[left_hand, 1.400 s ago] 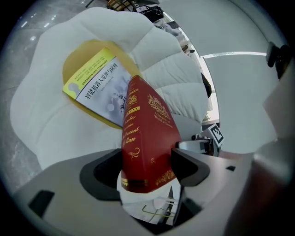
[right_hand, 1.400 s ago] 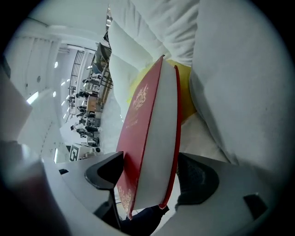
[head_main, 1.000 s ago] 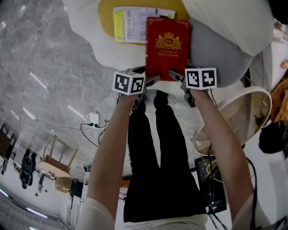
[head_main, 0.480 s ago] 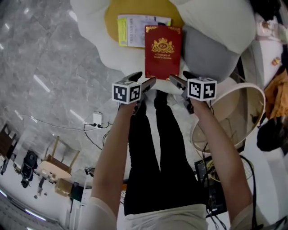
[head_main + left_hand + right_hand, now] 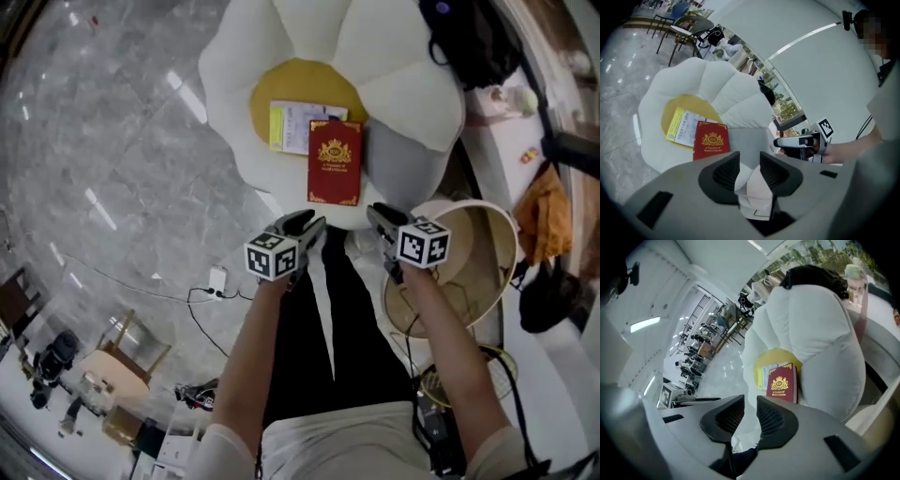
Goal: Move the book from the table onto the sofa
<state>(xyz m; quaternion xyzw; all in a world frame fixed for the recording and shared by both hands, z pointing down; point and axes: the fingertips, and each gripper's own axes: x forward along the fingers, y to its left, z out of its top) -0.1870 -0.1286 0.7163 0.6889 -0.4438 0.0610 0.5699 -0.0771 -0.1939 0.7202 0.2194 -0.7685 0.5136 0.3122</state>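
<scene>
The red book [image 5: 334, 161] with a gold crest lies flat on the seat of the white flower-shaped sofa [image 5: 281, 56], partly over its yellow centre; it also shows in the left gripper view [image 5: 711, 141] and the right gripper view [image 5: 783, 383]. My left gripper [image 5: 307, 225] and right gripper [image 5: 377, 214] hover side by side short of the book's near edge, well above it and touching nothing. Both sets of jaws are closing, with a narrow gap and nothing between them [image 5: 749, 157] [image 5: 750, 404].
A white leaflet with a yellow edge [image 5: 291, 127] lies under the book's left side. A grey cushion [image 5: 394, 173] sits to its right. A round table with a wooden rim [image 5: 487, 244] stands at the right, a black bag [image 5: 469, 37] behind the sofa. Marble floor spreads left.
Both grippers have come off the book's near corners and risen away from it. The book stays lying on the sofa. Both pairs of jaws look narrower.
</scene>
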